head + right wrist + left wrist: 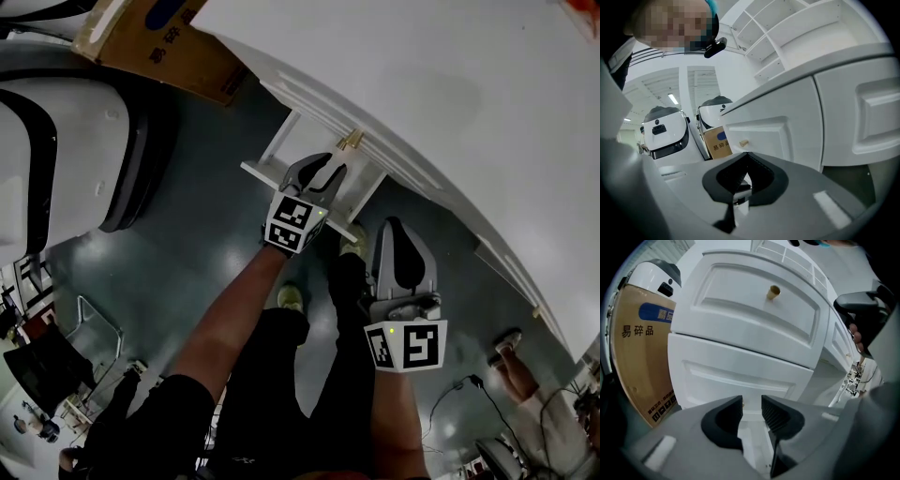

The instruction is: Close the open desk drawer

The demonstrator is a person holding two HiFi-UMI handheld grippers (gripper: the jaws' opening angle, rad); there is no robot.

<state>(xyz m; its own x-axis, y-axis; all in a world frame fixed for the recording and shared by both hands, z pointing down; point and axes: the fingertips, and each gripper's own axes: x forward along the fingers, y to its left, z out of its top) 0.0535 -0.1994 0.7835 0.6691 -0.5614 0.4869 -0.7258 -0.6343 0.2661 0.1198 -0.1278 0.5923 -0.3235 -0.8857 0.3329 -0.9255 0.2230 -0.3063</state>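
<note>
A white desk (450, 84) fills the upper right of the head view. One drawer (281, 150) juts out from under its edge, below a closed drawer with a brass knob (350, 141). My left gripper (323, 173) is at the open drawer's front panel (736, 371), jaws a narrow gap apart. A small brass knob (743, 403) shows just beyond the left fingertip, and nothing is gripped. The closed drawer's knob (773, 291) is above it. My right gripper (394, 227) hangs lower right, away from the drawer, shut and empty (746, 157).
A brown cardboard box (159, 42) stands left of the desk, beside a big white rounded machine (56, 150). My legs and shoes (292, 298) are under the grippers. Another person's feet (511, 342) are at the right, a chair (94, 337) at lower left.
</note>
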